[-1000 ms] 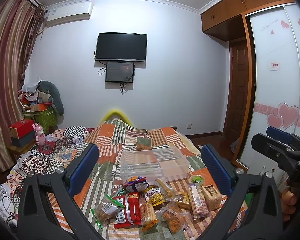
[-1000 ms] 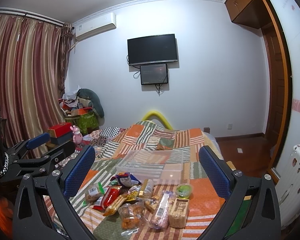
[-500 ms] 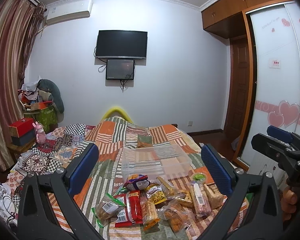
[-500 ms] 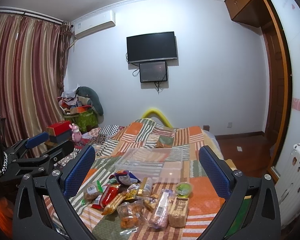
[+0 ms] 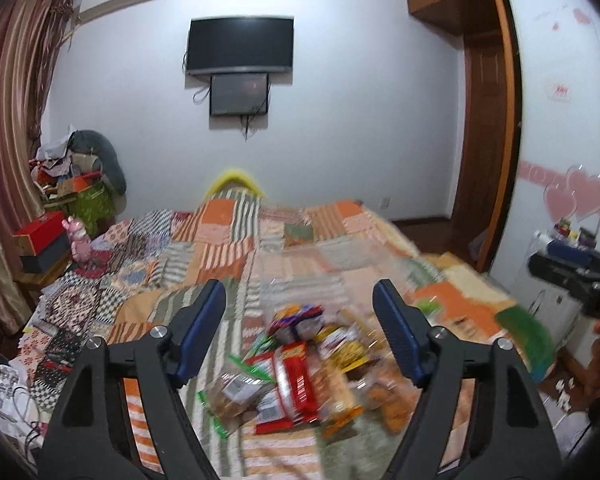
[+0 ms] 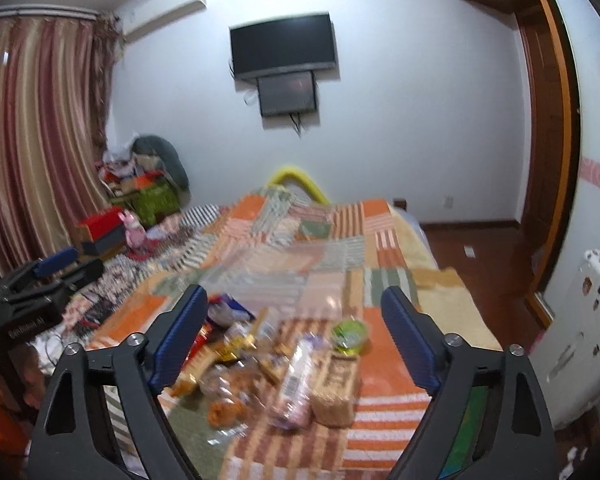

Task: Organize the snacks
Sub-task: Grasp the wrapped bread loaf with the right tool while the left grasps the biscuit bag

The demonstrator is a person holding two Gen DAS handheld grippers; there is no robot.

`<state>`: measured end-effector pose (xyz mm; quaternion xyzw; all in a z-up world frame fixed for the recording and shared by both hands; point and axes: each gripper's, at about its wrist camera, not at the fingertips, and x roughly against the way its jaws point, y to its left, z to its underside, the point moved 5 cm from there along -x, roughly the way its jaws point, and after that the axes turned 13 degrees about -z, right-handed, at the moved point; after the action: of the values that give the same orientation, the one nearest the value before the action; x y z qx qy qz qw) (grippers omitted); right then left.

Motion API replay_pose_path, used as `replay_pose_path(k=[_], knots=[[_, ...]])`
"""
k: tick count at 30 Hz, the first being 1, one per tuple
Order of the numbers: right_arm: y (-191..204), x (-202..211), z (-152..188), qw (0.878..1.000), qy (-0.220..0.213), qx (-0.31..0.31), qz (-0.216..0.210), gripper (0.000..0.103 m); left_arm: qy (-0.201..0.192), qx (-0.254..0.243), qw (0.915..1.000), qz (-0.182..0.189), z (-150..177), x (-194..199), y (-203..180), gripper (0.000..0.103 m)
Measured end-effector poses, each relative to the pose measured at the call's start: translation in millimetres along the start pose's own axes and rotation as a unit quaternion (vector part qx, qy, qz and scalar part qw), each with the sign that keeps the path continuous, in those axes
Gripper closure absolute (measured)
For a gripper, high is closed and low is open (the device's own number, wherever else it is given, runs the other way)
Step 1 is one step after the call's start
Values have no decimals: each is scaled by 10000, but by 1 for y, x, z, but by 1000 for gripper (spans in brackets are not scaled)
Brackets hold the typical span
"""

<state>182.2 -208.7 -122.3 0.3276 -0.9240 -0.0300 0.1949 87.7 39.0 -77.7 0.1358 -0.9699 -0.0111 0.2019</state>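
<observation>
Closing on nothing above the heaped snack packets (image 5: 300, 364) at lower centre, both the left gripper (image 5: 300, 316) and right gripper (image 6: 296, 320) risk pinching two overlapping wrappers together.

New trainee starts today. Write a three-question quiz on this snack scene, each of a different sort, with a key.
1. True or false: the clear plastic bin already holds snacks.
2. The green-lidded cup in the snack pile lies nearest:
A. the curtain
B. the brown cracker block
C. the wall TV
3. Fill in: neither the left tongs nor the right tongs grips a ____.

Key
1. False; it looks empty.
2. B
3. snack; both are closing on air above the quilt.
</observation>
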Motion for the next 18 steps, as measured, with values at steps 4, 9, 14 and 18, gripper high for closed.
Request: replay_pose_path(k=[4, 9, 14, 18], knots=[[-16, -13, 18, 9989, 407, -130, 174, 25, 566, -95, 9983, -64, 25, -31, 16, 31], [-31, -24, 37, 9957, 817, -303, 314, 30, 1127, -107, 9934, -177, 55, -65, 37, 32], [-44, -35, 56, 9906, 1210, -511, 389, 37, 1647, -73, 9861, -179, 83, -96, 49, 32], [-52, -43, 66, 9863, 1454, -666, 400, 39, 1979, -35, 9802, -55, 101, -118, 54, 32]])
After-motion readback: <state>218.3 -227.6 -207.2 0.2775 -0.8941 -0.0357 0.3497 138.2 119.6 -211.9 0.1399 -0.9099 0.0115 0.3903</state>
